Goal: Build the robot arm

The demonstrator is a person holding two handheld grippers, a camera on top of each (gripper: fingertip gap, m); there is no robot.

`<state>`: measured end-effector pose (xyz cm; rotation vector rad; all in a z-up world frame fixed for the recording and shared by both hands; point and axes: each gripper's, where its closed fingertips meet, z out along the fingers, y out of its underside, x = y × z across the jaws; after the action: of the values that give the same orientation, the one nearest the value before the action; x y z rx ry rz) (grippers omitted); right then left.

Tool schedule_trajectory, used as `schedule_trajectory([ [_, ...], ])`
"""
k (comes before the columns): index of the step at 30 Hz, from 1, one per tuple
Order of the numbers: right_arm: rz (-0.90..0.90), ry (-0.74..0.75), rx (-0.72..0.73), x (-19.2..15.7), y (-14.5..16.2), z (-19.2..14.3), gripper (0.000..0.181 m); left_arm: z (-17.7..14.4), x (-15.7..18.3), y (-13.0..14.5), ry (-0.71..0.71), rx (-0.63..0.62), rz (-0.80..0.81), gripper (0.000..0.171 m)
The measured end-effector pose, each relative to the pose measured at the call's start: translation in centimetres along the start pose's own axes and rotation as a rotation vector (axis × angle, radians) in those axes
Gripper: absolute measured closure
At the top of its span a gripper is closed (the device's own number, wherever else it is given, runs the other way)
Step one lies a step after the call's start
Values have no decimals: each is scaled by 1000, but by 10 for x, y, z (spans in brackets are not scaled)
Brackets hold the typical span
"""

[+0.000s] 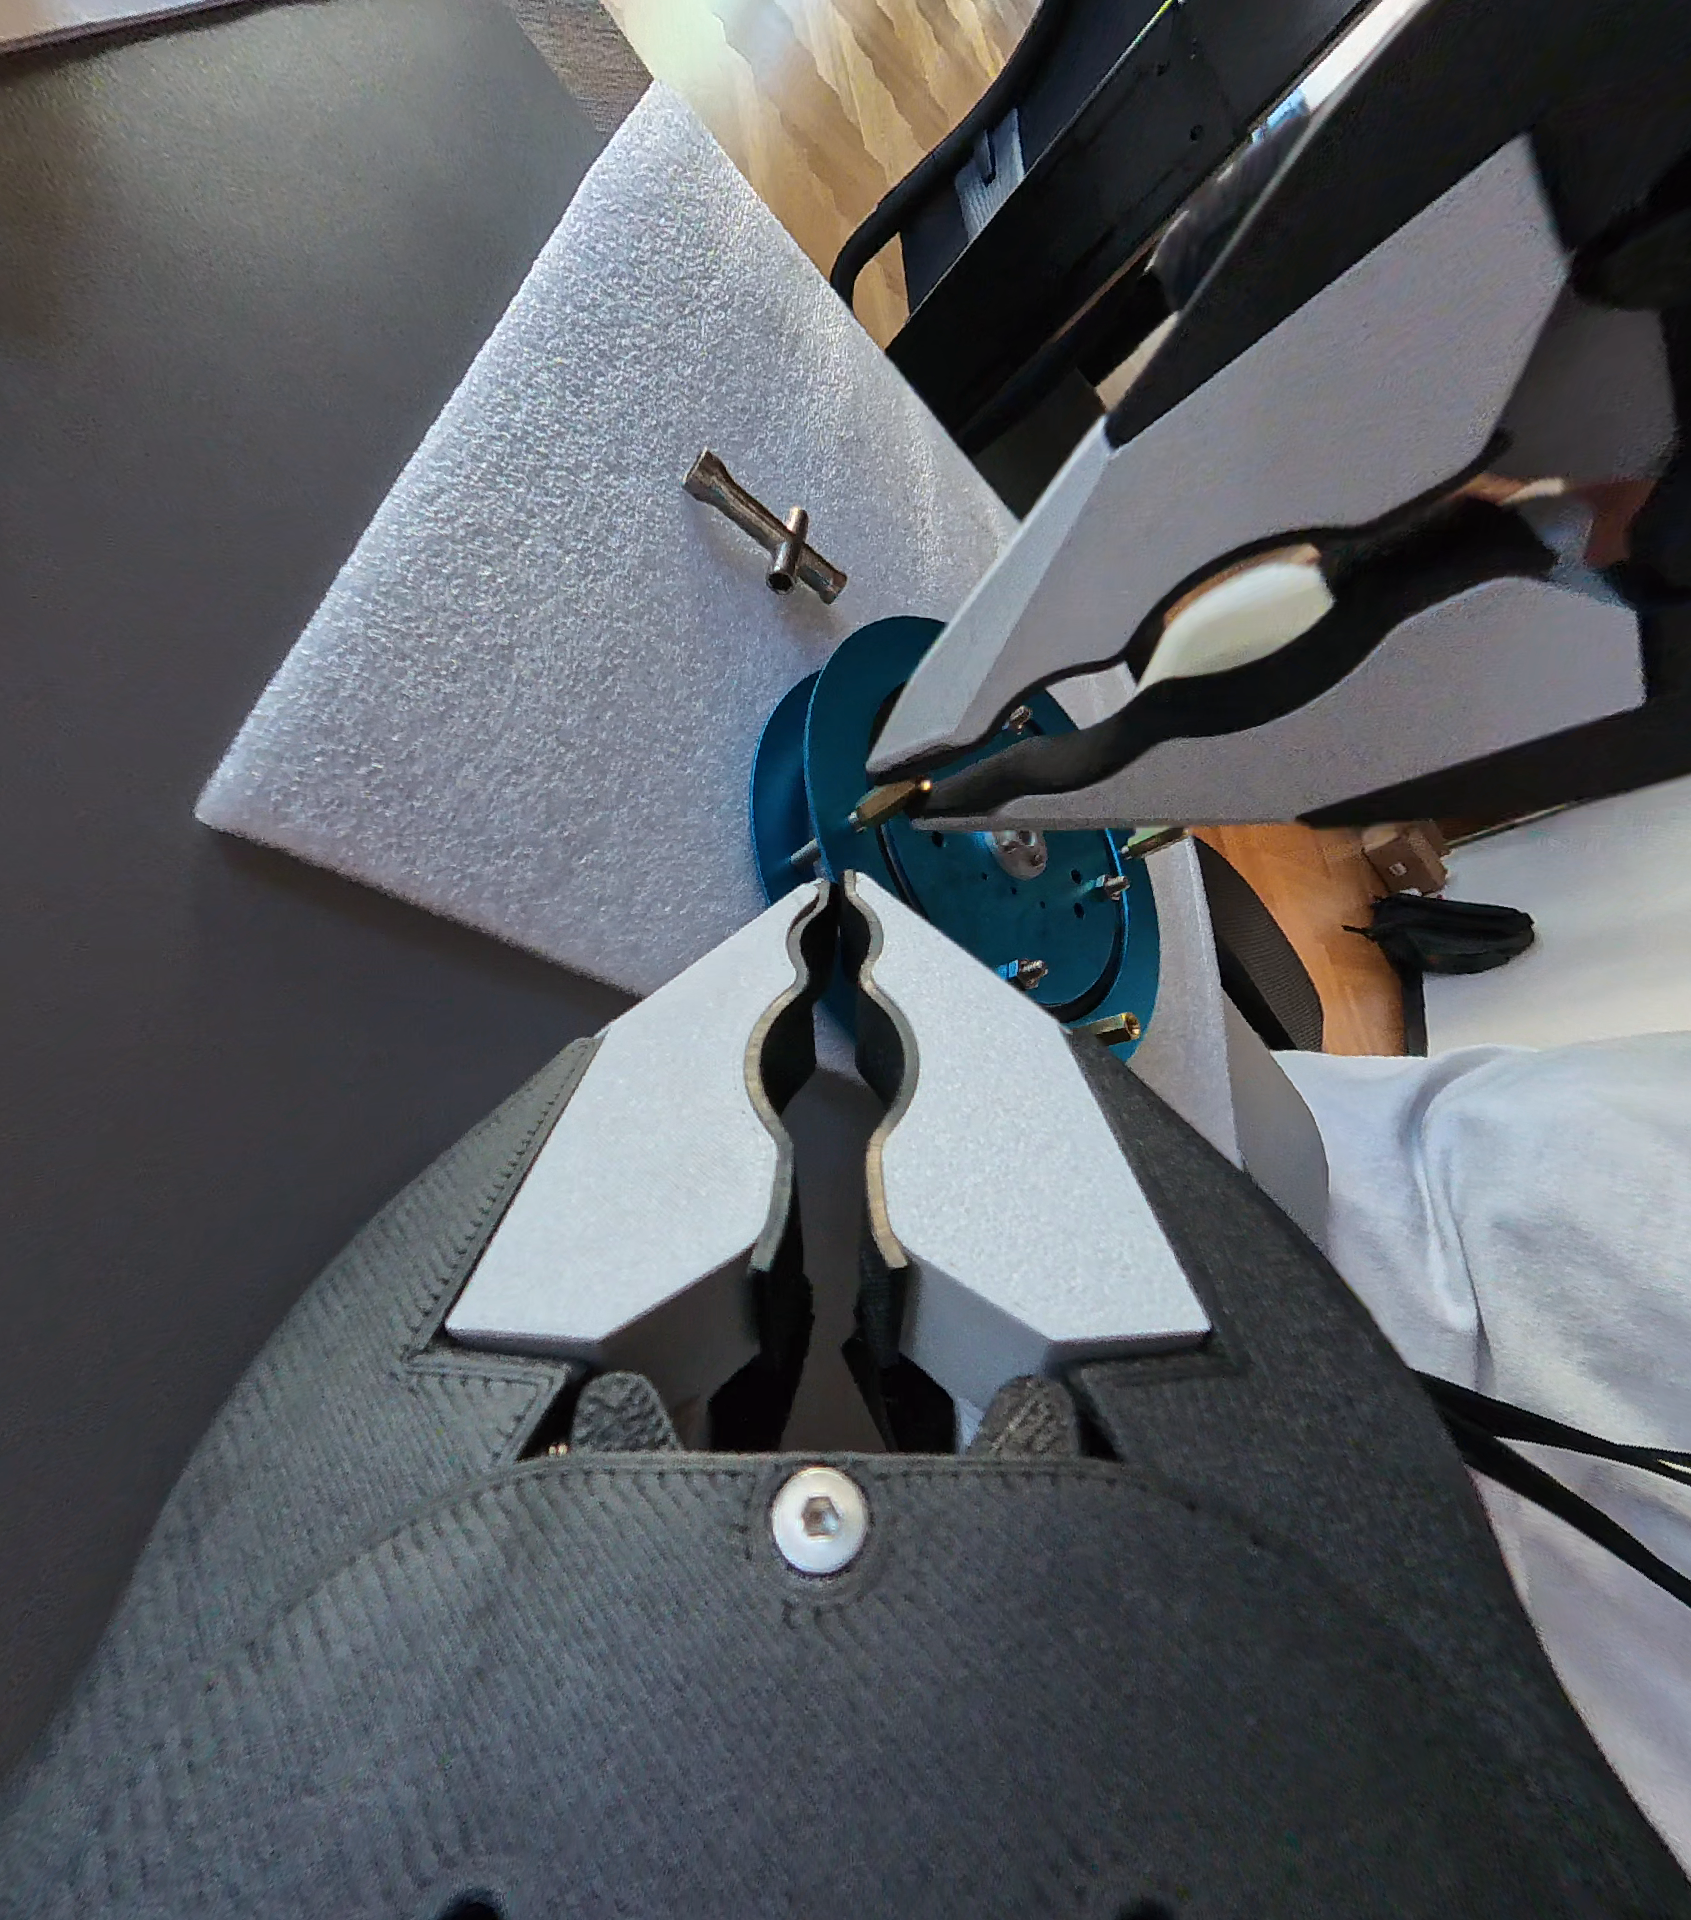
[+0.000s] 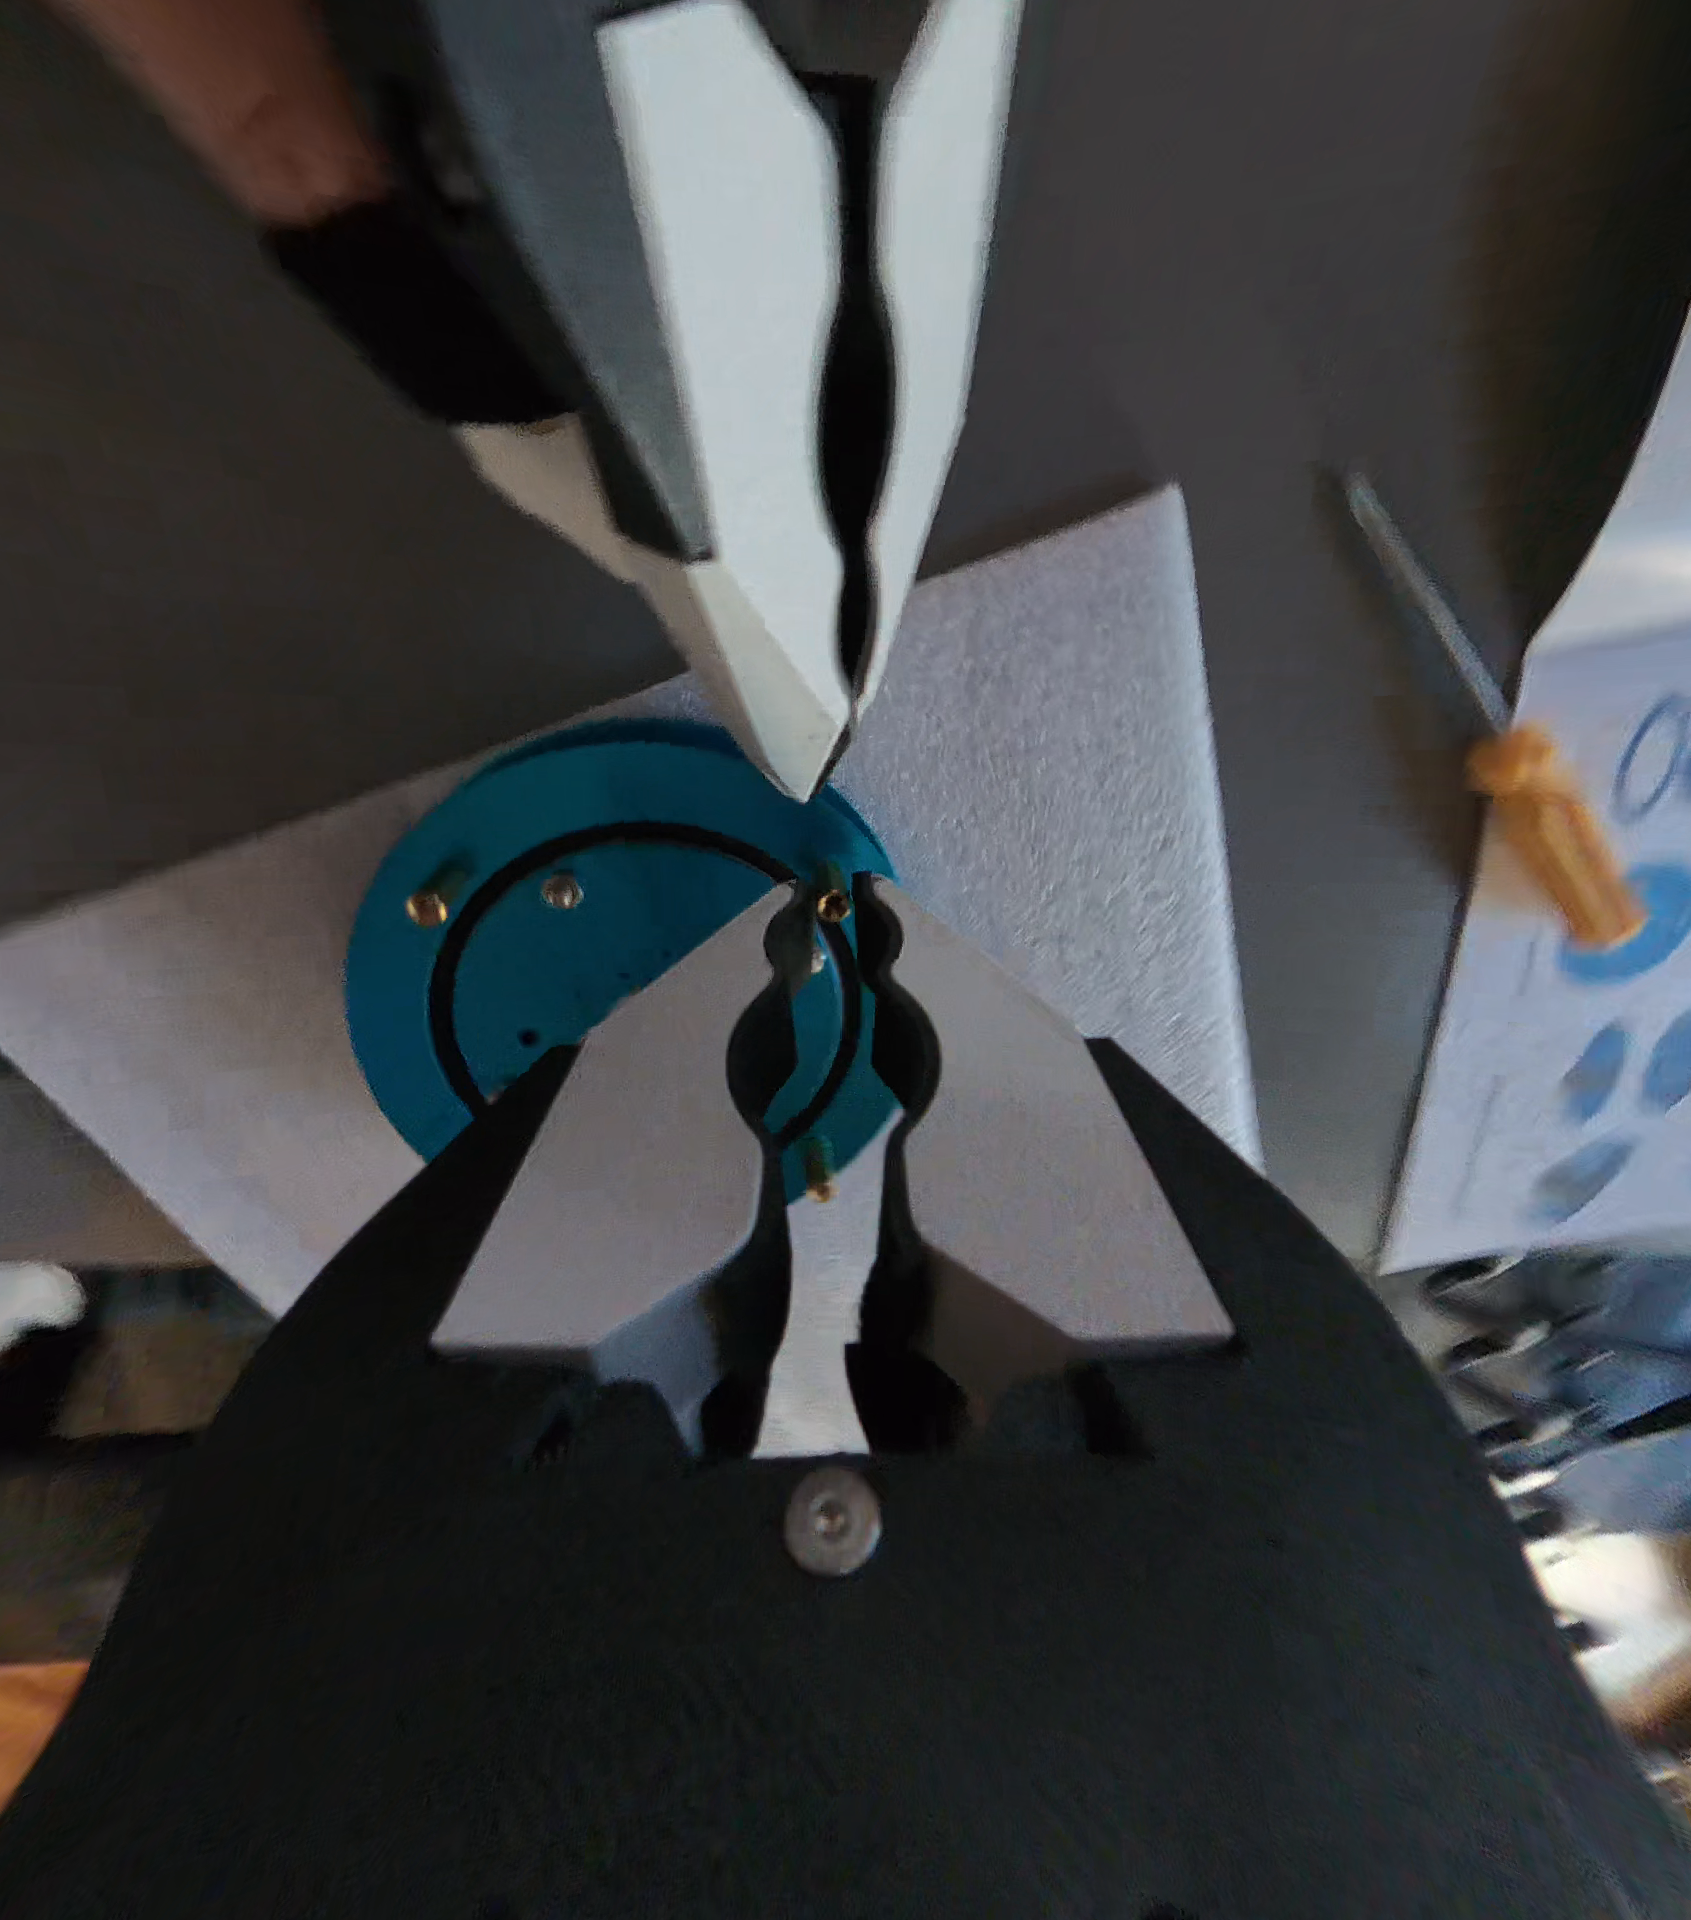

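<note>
Left gripper (image 1: pixel 836 894), wavy-edged grey fingers nearly closed, pinches the rim of the blue anodised disc (image 1: pixel 1049 914) on white foam pad (image 1: pixel 529 644); right gripper (image 2: pixel 833 902) clamps a brass standoff (image 2: pixel 830 906) on that disc.

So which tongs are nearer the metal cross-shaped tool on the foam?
Left. The left tongs sit at the blue disc's rim below the cross tool; the right tongs pinch a brass post beyond.
</note>
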<state>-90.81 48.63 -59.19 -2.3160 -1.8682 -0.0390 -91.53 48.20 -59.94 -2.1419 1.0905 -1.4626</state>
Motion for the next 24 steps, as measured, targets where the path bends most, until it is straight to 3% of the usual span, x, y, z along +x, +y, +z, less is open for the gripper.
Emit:
schedule_trajectory([
  [4, -497, 15, 81, -3, -6, -5, 154, 0, 0, 1, 5, -2, -7, 171],
  [6, -604, 46, 19, 5, 2, -3, 153, -1, 0, 1, 8, -3, -9, 171],
  [9, -593, -64, 37, -8, 1, -3, 163, 0, 0, 1, 7, -7, -5, 171],
  [12, -636, -29, 4, -3, 0, 0, 175, 0, 0, 1, 9, -8, -9, 171],
  [19, -675, -18, -36, -2, 0, 1, 175, 0, -1, 1, 7, -10, -9, 171],
  [24, -423, -95, -43, -2, 0, 2, 176, 0, -1, 2, 0, -12, -5, 171],
])
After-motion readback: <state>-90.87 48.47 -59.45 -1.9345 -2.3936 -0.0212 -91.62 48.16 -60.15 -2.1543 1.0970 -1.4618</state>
